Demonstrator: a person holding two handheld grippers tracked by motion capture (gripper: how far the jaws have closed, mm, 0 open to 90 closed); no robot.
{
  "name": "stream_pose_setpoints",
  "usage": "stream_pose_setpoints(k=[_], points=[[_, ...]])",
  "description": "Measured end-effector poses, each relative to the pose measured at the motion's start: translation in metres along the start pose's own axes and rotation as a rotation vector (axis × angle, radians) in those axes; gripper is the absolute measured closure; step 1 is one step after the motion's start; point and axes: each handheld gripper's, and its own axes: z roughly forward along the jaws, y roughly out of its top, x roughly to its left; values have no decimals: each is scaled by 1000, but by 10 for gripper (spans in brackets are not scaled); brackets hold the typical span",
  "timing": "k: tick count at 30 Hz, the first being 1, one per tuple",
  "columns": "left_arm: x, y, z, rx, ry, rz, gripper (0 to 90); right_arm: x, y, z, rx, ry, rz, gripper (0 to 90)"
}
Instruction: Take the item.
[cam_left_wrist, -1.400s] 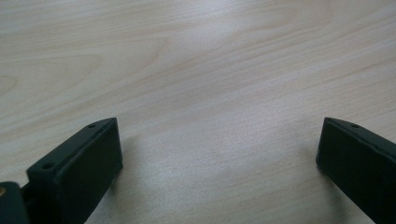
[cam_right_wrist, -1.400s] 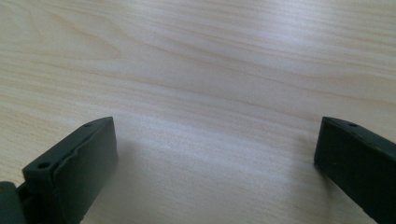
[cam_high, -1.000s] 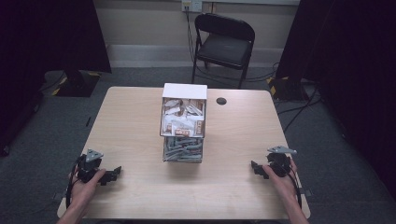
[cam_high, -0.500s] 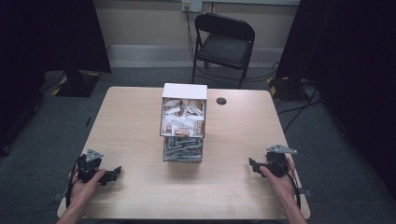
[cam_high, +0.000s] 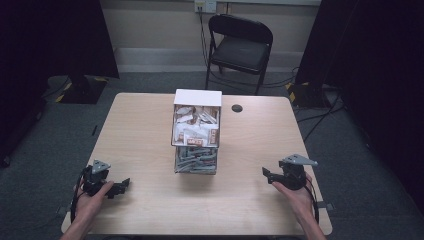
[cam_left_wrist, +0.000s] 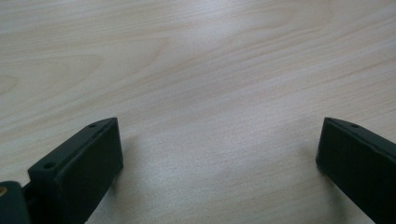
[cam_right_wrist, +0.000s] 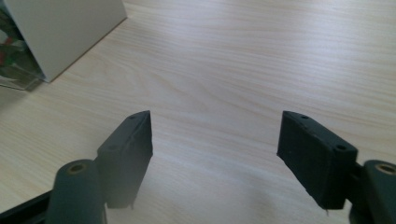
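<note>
A tall clear box (cam_high: 196, 131) with a white top, packed with small packets, stands at the middle of the wooden table (cam_high: 140, 130); its white side (cam_right_wrist: 60, 32) fills the upper left of the right gripper view. My left gripper (cam_high: 122, 186) rests low at the table's front left, jaws wide apart over bare wood (cam_left_wrist: 219, 140). Held a little above the front right of the table, my right gripper (cam_high: 265, 173) points toward the box. Its jaws have just been closing but stand apart with nothing between them (cam_right_wrist: 215, 135).
A small dark round disc (cam_high: 237, 108) lies on the table behind and right of the box. A black folding chair (cam_high: 241, 45) stands beyond the far edge. Cables run over the grey floor at the right.
My right gripper has risen slightly and shifted left toward the box. The left gripper has stayed put.
</note>
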Motion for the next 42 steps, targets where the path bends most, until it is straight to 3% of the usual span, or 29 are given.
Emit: stream_pose_setpoints(k=[6, 18, 29, 42], points=[[0, 0, 0, 0, 1, 1, 1, 7, 4, -3, -6, 36, -8, 322], [0, 0, 0, 0, 0, 1, 0, 31, 13, -15, -34, 155, -24, 439], [0, 0, 0, 0, 0, 0, 0, 58, 24, -25, -71, 267, -73, 509], [0, 0, 0, 0, 0, 1, 1, 94, 38, -23, -71, 372, -158, 571]])
